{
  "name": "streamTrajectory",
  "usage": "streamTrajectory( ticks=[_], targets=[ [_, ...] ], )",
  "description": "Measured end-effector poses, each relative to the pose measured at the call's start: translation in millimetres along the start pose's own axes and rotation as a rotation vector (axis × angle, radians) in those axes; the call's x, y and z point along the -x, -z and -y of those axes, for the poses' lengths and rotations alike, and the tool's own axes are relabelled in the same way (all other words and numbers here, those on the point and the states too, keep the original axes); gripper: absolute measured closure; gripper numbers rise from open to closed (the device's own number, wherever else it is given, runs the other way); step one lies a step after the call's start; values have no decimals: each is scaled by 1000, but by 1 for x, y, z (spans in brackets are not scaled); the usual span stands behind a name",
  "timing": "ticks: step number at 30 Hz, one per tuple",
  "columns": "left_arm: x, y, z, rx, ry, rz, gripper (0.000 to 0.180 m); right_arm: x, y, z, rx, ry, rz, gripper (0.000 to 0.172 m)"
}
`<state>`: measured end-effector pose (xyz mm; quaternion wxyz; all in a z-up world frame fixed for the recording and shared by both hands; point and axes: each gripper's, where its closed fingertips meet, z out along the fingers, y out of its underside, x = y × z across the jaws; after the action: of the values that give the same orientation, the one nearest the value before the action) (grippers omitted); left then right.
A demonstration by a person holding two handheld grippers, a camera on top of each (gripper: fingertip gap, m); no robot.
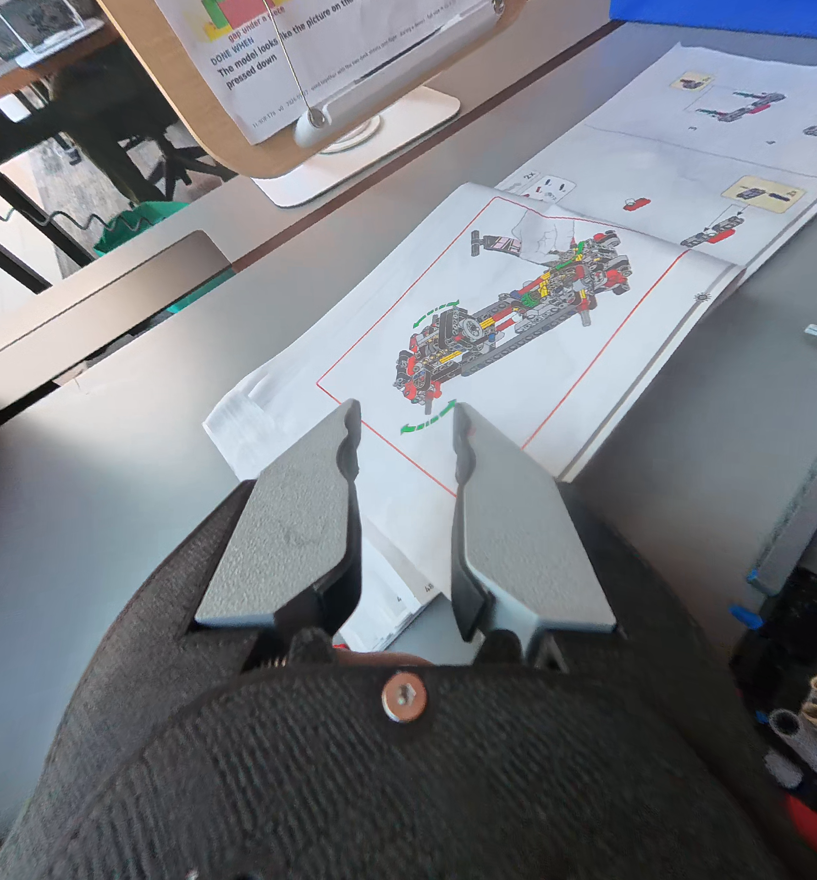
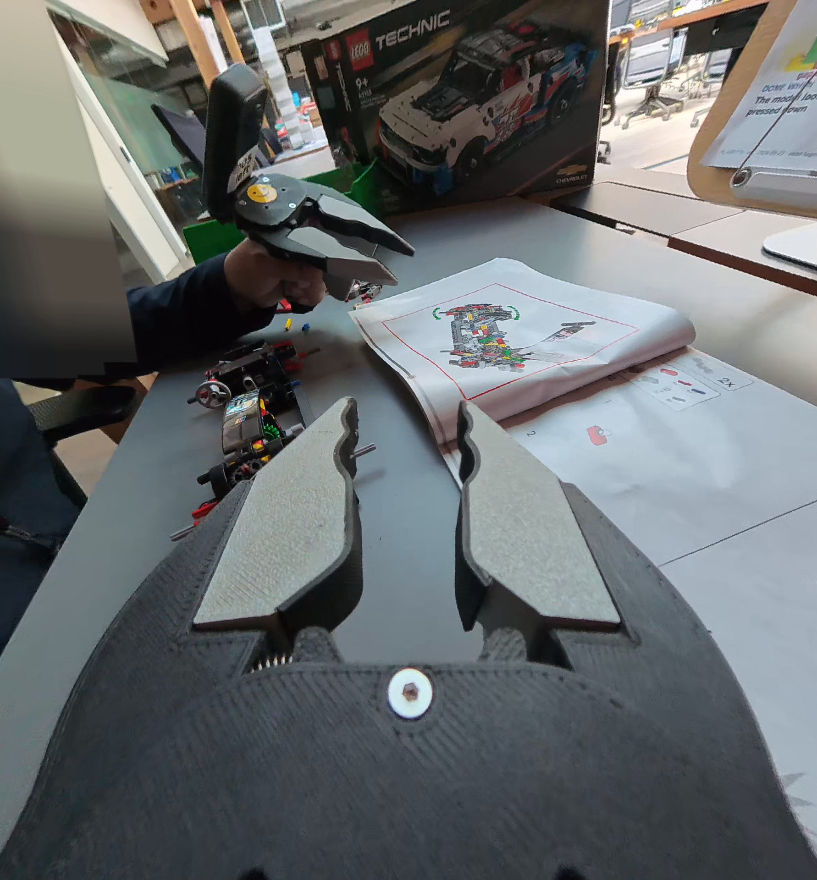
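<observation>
My left gripper (image 1: 406, 409) is open and empty, hovering over the near corner of an open instruction booklet (image 1: 516, 357) with a drawing of a brick-built car frame. In the right wrist view that gripper (image 2: 399, 266) hangs above the table with its fingers apart and nothing between them. My right gripper (image 2: 409, 409) is open and empty, low over the grey table (image 2: 397, 500), between a partly built black car chassis (image 2: 249, 405) on the left and the booklet (image 2: 516, 343) on the right. A short grey axle (image 2: 366, 449) pokes out beside its left finger, not gripped.
A toy car set box (image 2: 468, 95) and a green bin (image 2: 359, 190) stand at the table's back. Small loose pieces (image 2: 297, 325) lie near the person's hand. A wooden stand with a printed sheet (image 1: 302, 71) stands behind the booklet. The chassis also shows at the right edge (image 1: 806, 690). Tip to tip, the grippers are about 25 cm apart.
</observation>
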<state>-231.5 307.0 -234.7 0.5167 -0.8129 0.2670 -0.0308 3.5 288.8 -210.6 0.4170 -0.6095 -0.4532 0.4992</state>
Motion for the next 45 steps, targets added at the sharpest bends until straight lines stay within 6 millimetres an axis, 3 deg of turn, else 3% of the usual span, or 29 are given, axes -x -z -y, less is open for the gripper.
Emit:
streamTrajectory(
  ticks=[12, 18, 22, 27, 32, 34, 40, 45],
  targets=[
    [34, 18, 10, -116, 18, 181, 148, -14, 15, 6, -67, -4, -142, 113],
    [15, 28, 7, -49, 4, 173, 147, -14, 28, 7, -101, -23, -170, 119],
    [5, 37, -6, 42, 15, 180, 147, -14, 35, 8, -114, -38, -167, 129],
    [7, 55, -6, 43, 71, 198, 148, -24, 43, -1, -51, -58, -236, 172],
    [19, 73, -1, 19, 127, 220, 157, -45, 56, 1, -77, -90, -364, 166],
    [18, 77, 2, 5, 145, 188, 180, -48, 61, 4, -99, -104, -377, 156],
    [24, 79, 24, -45, 171, 170, 180, -52, 71, 12, -162, -152, -372, 146],
    [6, 62, 51, -126, 317, -38, 152, -57, 75, 14, -172, -135, -409, 143]
  ],
)
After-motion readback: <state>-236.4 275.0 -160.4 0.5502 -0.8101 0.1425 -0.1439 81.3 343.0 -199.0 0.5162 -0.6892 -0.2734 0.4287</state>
